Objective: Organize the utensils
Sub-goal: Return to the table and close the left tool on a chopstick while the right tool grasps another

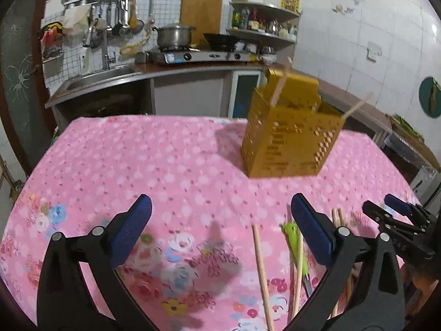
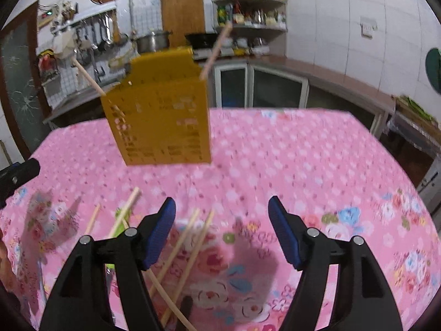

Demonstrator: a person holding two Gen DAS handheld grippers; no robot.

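From the left wrist camera, the left gripper [image 1: 220, 229] hung over the pink floral tablecloth [image 1: 137, 160] with its jaws wide apart and empty. A yellow perforated holder [image 1: 289, 140] stood ahead to the right, two chopsticks [image 1: 279, 85] poking out of it. Loose chopsticks [image 1: 263, 275] and a green-handled utensil [image 1: 296, 245] lay near its right finger.

From the right wrist camera, the right gripper [image 2: 222, 231] was likewise spread and empty, loose chopsticks [image 2: 190, 248] lying between and left of its fingers, the holder [image 2: 162, 118] ahead left.

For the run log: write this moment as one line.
left gripper: jaws open, empty | right gripper: jaws open, empty | yellow holder: upright, two chopsticks inside | loose chopsticks and green-handled utensil: on tablecloth
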